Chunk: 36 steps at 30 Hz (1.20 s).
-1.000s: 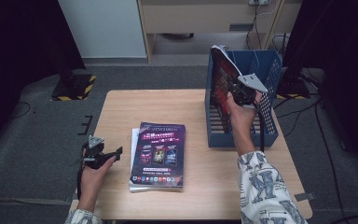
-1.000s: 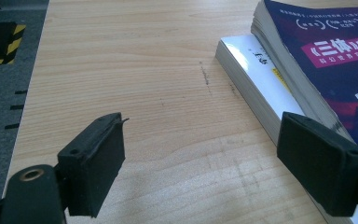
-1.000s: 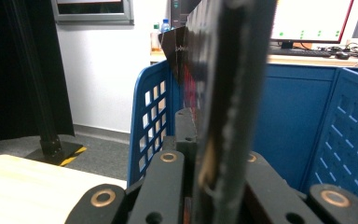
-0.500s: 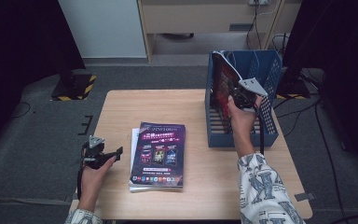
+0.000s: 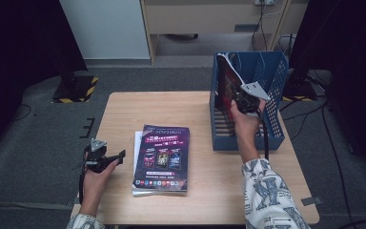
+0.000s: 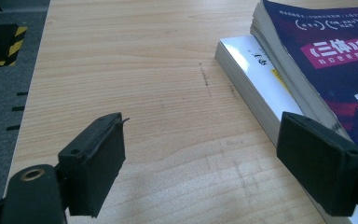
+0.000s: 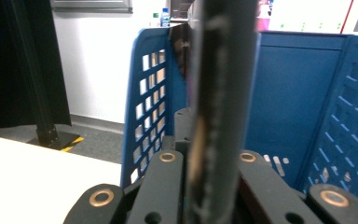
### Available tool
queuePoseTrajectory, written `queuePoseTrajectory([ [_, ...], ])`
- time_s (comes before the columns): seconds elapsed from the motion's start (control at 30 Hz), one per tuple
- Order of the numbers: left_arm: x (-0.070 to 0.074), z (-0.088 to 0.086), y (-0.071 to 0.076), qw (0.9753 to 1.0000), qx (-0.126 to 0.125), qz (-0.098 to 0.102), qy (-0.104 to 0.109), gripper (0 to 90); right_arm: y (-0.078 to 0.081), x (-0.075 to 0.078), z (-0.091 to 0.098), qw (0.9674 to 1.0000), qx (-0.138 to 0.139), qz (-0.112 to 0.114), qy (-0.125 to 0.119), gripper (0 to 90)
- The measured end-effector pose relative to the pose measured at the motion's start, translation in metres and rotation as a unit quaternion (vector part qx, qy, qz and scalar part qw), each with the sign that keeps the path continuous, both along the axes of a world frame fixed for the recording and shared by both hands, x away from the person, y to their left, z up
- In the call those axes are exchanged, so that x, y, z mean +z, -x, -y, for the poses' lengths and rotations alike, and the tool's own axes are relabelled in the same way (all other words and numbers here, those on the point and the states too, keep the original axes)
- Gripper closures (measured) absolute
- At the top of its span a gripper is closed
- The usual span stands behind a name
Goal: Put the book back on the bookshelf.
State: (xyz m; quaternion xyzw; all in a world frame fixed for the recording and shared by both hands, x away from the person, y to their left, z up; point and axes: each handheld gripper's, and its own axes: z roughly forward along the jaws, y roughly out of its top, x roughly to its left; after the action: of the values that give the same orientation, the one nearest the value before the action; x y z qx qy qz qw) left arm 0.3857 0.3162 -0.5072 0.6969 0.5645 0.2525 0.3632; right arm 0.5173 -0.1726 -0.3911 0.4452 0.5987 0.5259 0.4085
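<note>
Table [image 5: 209, 191]: R gripper [image 5: 244, 98] w/ book [image 5: 226, 81]

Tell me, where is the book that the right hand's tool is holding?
In the high view, the book stands upright inside the blue basket at the table's right, clamped by the right gripper.

Blurred at close range in the right gripper view: book [image 7: 219, 93], cover unreadable, top cut off. Lower book [image 5: 137, 148] mostly hidden under the purple one [image 5: 163, 157]. Purple cover cropped at the edge in the left gripper view; small print illegible.
</note>
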Motion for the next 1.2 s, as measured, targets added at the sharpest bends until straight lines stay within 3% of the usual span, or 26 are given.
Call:
queuePoseTrajectory([
  [0.4,0.000,0.000,0.000,1.0000,0.000,0.001,0.002,15.0,0.005,-0.003,-0.016,0.9994,0.006,-0.001,0.033,85.7],
  [0.9,0.001,0.000,0.000,1.0000,-0.001,0.002,0.003,15.1,0.006,0.000,-0.032,0.9995,0.017,-0.022,0.018,84.6],
  [1.03,0.001,0.000,0.001,1.0000,-0.002,0.003,0.002,15.1,0.008,0.002,-0.040,0.9989,0.018,-0.020,0.038,84.3],
  [1.2,0.002,0.000,0.001,1.0000,-0.003,0.003,0.003,15.1,0.008,0.002,-0.044,0.9987,0.020,-0.023,0.041,83.6],
])
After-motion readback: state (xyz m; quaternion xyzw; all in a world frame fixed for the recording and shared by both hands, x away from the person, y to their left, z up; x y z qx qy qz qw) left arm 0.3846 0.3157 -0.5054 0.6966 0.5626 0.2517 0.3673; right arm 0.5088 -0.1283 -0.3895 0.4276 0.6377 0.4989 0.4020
